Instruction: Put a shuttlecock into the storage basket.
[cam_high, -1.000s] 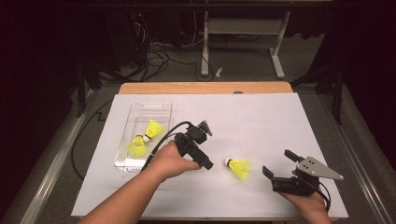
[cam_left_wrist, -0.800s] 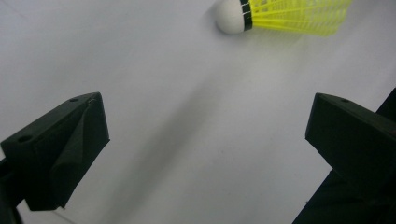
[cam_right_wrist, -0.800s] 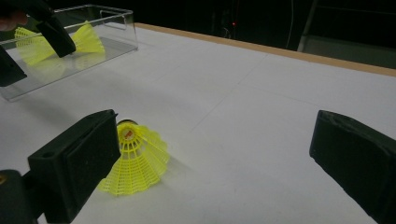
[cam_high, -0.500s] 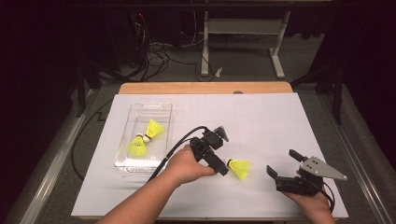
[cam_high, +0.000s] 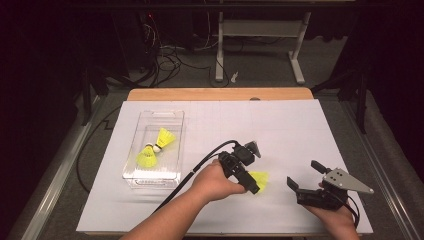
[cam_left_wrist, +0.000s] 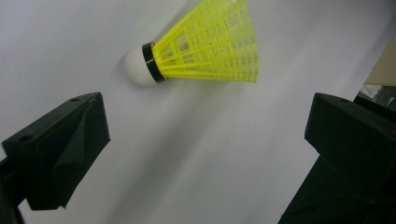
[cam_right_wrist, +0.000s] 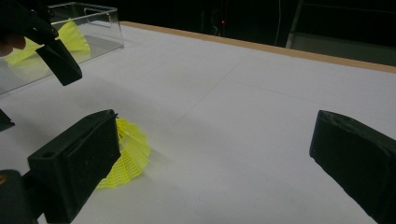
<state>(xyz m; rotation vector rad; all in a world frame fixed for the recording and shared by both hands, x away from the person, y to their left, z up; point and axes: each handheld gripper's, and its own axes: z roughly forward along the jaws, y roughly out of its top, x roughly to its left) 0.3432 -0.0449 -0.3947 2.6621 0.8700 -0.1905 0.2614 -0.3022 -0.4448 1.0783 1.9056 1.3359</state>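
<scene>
Work surface: a white paper sheet (cam_high: 280, 125) covers the tabletop, with a strip of bare light-wood table edge (cam_high: 220, 94) showing along the far side. The room beyond is dark; tangled black cables (cam_high: 165, 55) lie on the grey floor, and the white legs of a metal stand (cam_high: 260, 35) rise behind the table. A clear rectangular plastic box (cam_high: 172, 117) sits on the left part of the sheet and holds two yellow shuttlecocks (cam_high: 155, 147). A third yellow mesh shuttlecock with a white cork tip and black band (cam_left_wrist: 205, 46) lies on its side on the paper near the middle of the near half. The left gripper (cam_high: 252, 170) hangs directly over it, jaws spread wide, touching nothing; in the left gripper view the shuttlecock lies ahead of the gap between them. The right gripper (cam_high: 306, 176) is held low near the right front corner, jaws likewise wide and empty, well clear of the shuttlecock.
</scene>
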